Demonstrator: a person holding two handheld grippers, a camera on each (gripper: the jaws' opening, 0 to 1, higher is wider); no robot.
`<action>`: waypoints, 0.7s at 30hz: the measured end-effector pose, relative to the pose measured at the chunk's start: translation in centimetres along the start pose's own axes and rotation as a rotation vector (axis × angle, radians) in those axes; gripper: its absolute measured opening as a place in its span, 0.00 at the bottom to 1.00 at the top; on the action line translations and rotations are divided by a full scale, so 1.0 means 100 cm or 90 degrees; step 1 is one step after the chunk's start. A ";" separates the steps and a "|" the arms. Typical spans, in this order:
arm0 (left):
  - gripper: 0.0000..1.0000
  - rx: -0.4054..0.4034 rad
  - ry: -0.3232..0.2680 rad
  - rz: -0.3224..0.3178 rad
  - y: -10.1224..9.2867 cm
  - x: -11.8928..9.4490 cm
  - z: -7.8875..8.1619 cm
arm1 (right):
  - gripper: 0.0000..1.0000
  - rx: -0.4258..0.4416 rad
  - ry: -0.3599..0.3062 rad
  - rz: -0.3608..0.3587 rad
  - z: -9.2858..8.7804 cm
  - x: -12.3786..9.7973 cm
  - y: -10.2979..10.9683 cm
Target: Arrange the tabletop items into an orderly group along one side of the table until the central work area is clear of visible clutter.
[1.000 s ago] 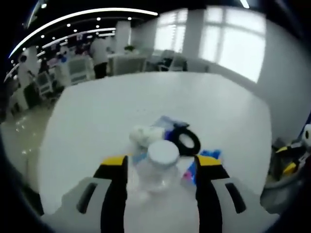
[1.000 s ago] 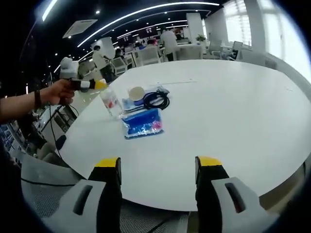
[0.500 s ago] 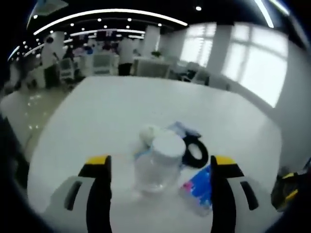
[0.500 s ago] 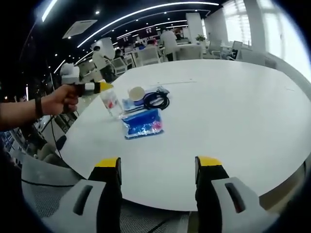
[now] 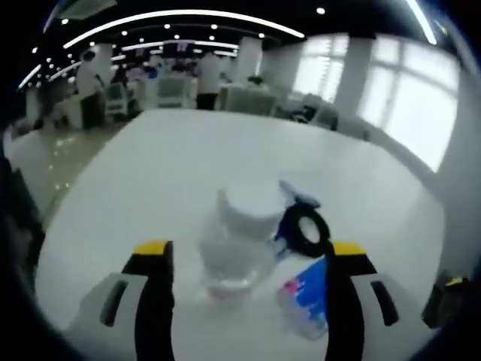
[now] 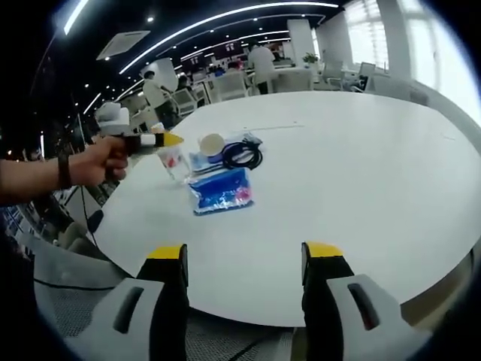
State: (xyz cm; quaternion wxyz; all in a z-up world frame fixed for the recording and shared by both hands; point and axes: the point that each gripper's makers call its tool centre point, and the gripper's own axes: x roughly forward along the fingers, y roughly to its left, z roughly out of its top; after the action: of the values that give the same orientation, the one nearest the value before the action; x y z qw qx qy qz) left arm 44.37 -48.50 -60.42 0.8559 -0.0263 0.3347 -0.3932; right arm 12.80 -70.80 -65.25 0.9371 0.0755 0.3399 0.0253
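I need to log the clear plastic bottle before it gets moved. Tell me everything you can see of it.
The clear plastic bottle stands upright on the white table with a white screw cap and see-through, slightly blurred walls. In the left gripper view it sits between the left gripper's open jaws, not clamped. A coiled black cable lies just behind it and a blue packet beside it. In the right gripper view it has a pinkish label, and the left gripper's yellow tip is at its top.
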 end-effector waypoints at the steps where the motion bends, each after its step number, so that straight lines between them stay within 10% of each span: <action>1: 0.79 0.021 0.003 0.002 0.000 -0.001 -0.001 | 0.61 0.000 -0.001 0.000 0.000 0.000 0.000; 13: 0.61 0.161 0.010 -0.001 -0.031 -0.001 -0.014 | 0.61 0.003 -0.013 0.010 0.001 -0.002 0.006; 21: 0.42 0.103 -0.012 0.071 -0.030 -0.002 -0.035 | 0.61 0.002 -0.013 0.017 0.000 -0.002 0.012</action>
State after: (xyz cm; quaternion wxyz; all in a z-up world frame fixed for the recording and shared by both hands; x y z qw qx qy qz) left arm 40.21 -49.60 -62.12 0.8788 0.0576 0.2949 -0.3706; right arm 12.64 -69.65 -64.91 0.9401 0.0815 0.3289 0.0367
